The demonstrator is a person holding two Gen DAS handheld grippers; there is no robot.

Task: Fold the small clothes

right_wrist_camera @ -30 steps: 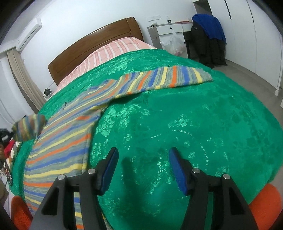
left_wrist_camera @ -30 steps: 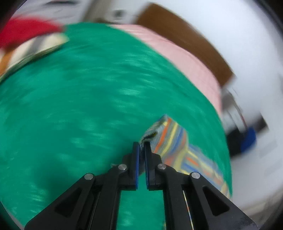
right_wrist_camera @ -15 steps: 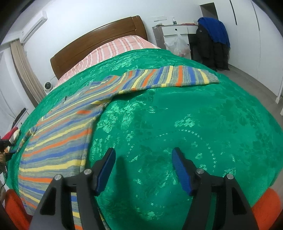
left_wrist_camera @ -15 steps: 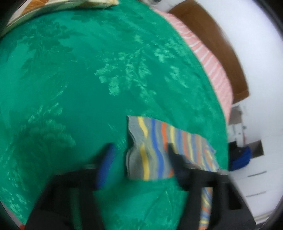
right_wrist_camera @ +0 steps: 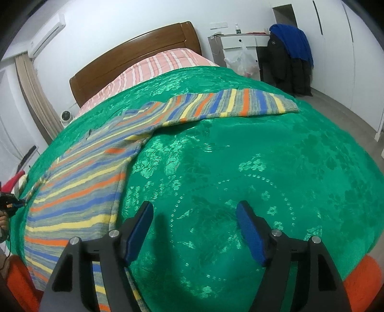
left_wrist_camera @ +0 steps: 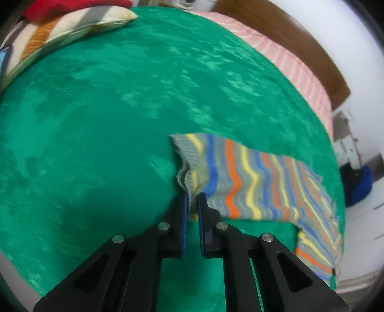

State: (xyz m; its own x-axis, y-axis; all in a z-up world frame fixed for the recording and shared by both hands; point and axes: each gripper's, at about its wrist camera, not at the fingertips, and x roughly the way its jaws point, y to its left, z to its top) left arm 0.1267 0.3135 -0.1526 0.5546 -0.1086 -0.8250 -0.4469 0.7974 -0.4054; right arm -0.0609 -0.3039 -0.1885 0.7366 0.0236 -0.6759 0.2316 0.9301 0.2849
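A striped knit sweater in grey, blue, orange and yellow lies spread on the green bedspread. One sleeve stretches toward the far right. In the left wrist view the other sleeve lies flat, and my left gripper is shut on the near corner of its cuff. It also shows small at the left edge of the right wrist view. My right gripper hovers over bare bedspread beside the sweater's body. Its jaws are opening, and nothing is between them.
Striped pillows and a red item lie at the bed's far left. Pink striped bedding and a wooden headboard are behind. A white cabinet and dark coats stand to the right of the bed.
The left gripper held the cuff raised, dropped it flat on the bed with jaws wide, then sank and shut on the cuff's corner. The right gripper's jaws have spread wider.
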